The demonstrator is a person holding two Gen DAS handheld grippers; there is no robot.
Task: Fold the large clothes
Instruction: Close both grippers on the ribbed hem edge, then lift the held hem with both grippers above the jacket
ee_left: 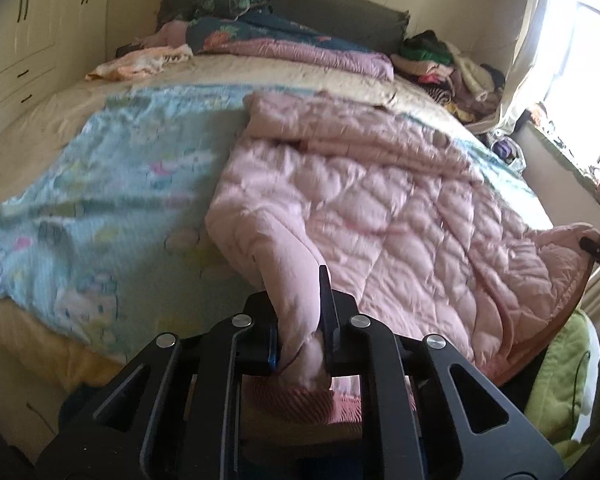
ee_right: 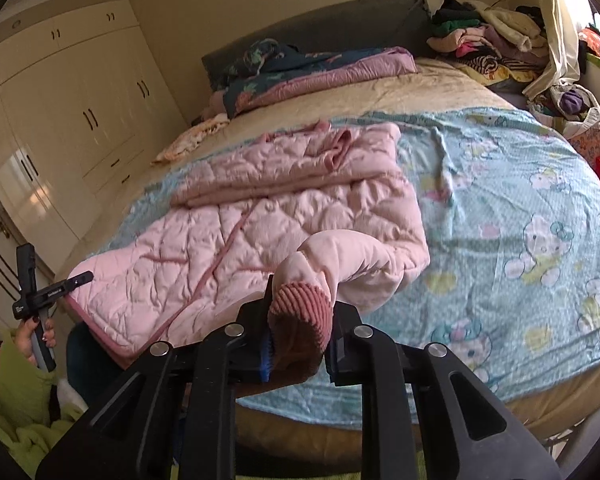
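A pink quilted jacket point(ee_left: 380, 200) lies spread on a light blue cartoon sheet point(ee_left: 120, 168) on the bed; it also shows in the right wrist view point(ee_right: 260, 220). My left gripper point(ee_left: 300, 320) is shut on the jacket's bottom hem corner at the bed's near edge. My right gripper point(ee_right: 300, 320) is shut on a sleeve's ribbed dark-pink cuff point(ee_right: 300, 304), held a little above the sheet point(ee_right: 520, 200). The left gripper point(ee_right: 76, 278) shows at the far left of the right wrist view, the right gripper point(ee_left: 596, 250) at the right edge of the left wrist view.
Folded quilts point(ee_left: 284, 40) and a headboard point(ee_left: 340, 8) lie at the far end of the bed. A heap of clothes point(ee_right: 492, 40) sits at the far right by the window. Cream wardrobes point(ee_right: 60, 120) line the left wall. A green garment point(ee_left: 560, 380) is near me.
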